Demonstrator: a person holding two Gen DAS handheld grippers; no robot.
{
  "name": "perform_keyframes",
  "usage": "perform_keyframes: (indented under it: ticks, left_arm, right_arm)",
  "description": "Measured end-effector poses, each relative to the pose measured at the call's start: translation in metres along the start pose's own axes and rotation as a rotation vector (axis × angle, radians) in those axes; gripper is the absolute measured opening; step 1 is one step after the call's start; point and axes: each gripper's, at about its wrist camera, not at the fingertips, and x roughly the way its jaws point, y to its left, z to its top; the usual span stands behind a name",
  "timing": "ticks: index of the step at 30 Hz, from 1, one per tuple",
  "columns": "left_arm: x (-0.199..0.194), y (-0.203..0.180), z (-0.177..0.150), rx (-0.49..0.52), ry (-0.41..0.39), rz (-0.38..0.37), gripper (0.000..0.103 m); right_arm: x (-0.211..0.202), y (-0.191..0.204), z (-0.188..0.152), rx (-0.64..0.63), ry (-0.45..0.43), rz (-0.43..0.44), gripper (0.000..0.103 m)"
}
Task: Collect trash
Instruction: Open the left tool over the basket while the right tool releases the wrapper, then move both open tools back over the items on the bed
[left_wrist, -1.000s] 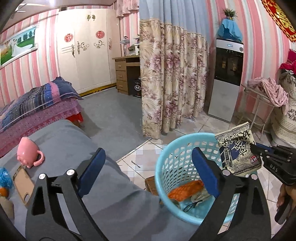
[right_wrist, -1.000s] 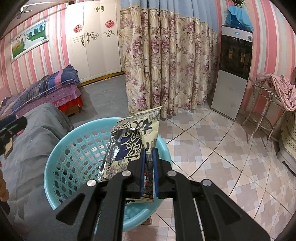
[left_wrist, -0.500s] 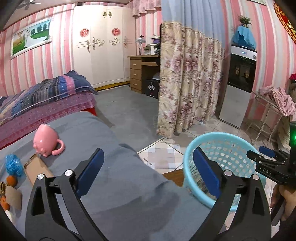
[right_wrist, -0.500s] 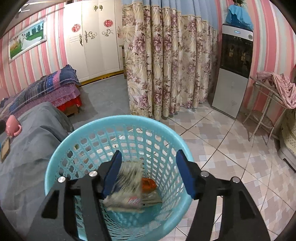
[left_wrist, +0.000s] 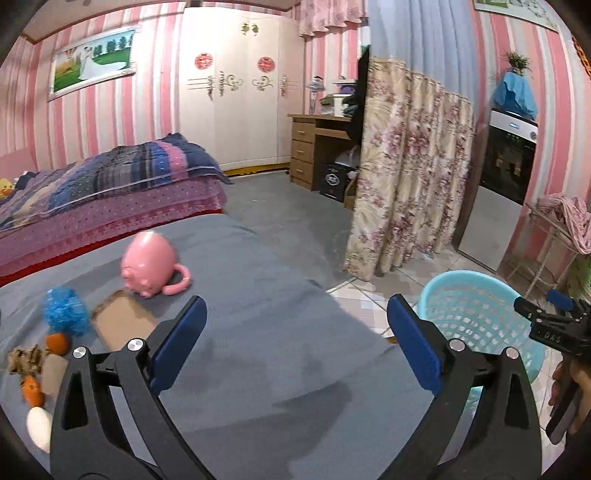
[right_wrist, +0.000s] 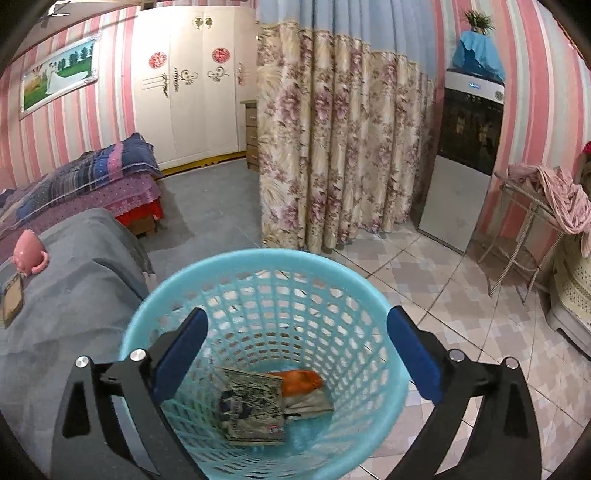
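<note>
Your right gripper (right_wrist: 295, 354) hangs over the round turquoise plastic lattice basket (right_wrist: 369, 306), its blue-padded fingers (right_wrist: 181, 354) having just swung wide apart, with nothing between them. Straight below the gap, on the basket's floor, lies the crinkled foil snack wrapper with dark lettering (right_wrist: 253, 408); just right of it sit an orange packet (right_wrist: 301, 380) and a greyish scrap (right_wrist: 310, 404). The basket stands on the pale patterned floor tiles (right_wrist: 461, 306), hard against the edge of the grey-clothed desk (right_wrist: 66, 306) off your left finger.

Your left gripper (left_wrist: 295, 339) hovers above that grey cloth (left_wrist: 258, 332), its fingers (left_wrist: 181, 339) released and empty. Beyond its left finger lie a pink pig-shaped mug on its side (left_wrist: 149, 267), a flat brown cardboard piece (left_wrist: 123, 325) just in front of it, and a fluffy blue ball (left_wrist: 66, 312) beside that. Further left, near the frame's edge, are small orange bits (left_wrist: 58, 341), a crumpled brown scrap (left_wrist: 26, 358) and a white egg-shaped object (left_wrist: 38, 422). Past the right finger, the basket's rim (left_wrist: 465, 275) shows, with your other hand (left_wrist: 570, 387) and its gripper above it.

Behind, a bed with a striped purple quilt (left_wrist: 110, 181) meets pink-striped walls (left_wrist: 155, 92), a white wardrobe (left_wrist: 236, 99), a wooden drawer unit (left_wrist: 314, 147), a floral curtain (right_wrist: 332, 147) and a water dispenser (right_wrist: 465, 155).
</note>
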Motion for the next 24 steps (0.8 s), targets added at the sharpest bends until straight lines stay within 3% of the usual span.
perform_keyframes:
  ticks: [10, 18, 24]
  left_arm:
    - [-0.051, 0.101, -0.018, -0.07, -0.009, 0.144, 0.097]
    - [-0.097, 0.197, -0.051, -0.156, 0.012, 0.305, 0.097]
    - [-0.127, 0.256, -0.081, -0.222, 0.03, 0.383, 0.097]
  right_arm:
    - [-0.016, 0.098, -0.009, -0.11, -0.01, 0.145, 0.098]
    - [-0.038, 0.18, -0.011, -0.19, -0.037, 0.265, 0.098]
    - [-0.048, 0.235, -0.023, -0.249, -0.032, 0.338, 0.098]
